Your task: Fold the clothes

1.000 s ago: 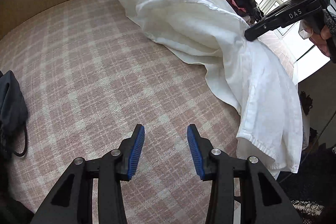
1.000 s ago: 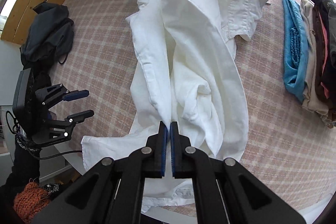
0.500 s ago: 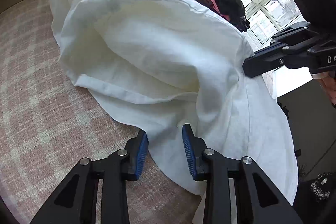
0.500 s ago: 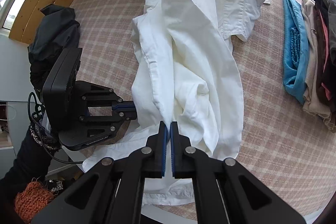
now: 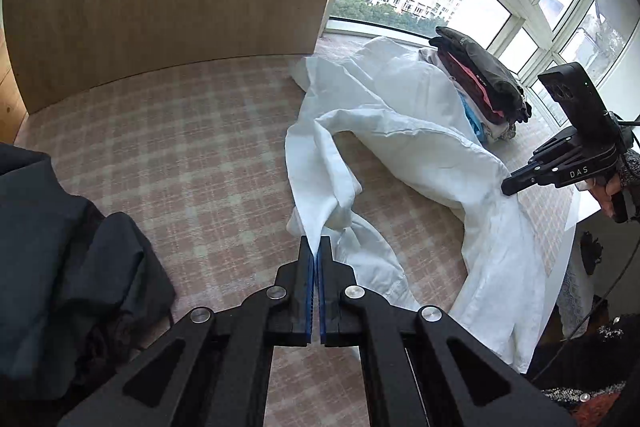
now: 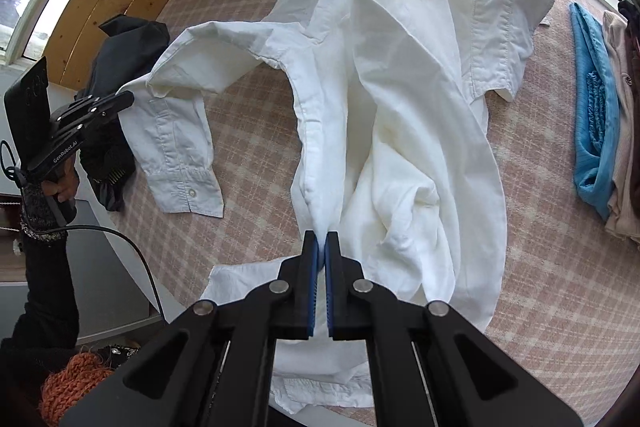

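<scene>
White shirt point(image 6: 400, 107), one, pinched by two hand-held grippers, left point(image 5: 319, 247), right point(image 6: 321, 243).

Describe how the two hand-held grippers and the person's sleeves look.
Both are black, with angular ribbed frames, silver rivets and blue ribbed pads. The left hand-held gripper reads "GenRobot.AI", the right hand-held gripper "DAS". Each trails a black cable. Sleeves are dark with speckled grey knit cuffs.

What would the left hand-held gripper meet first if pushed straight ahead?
The white shirt sleeve already pinched in the left hand-held gripper; beyond it, probably the plaid surface.
</scene>
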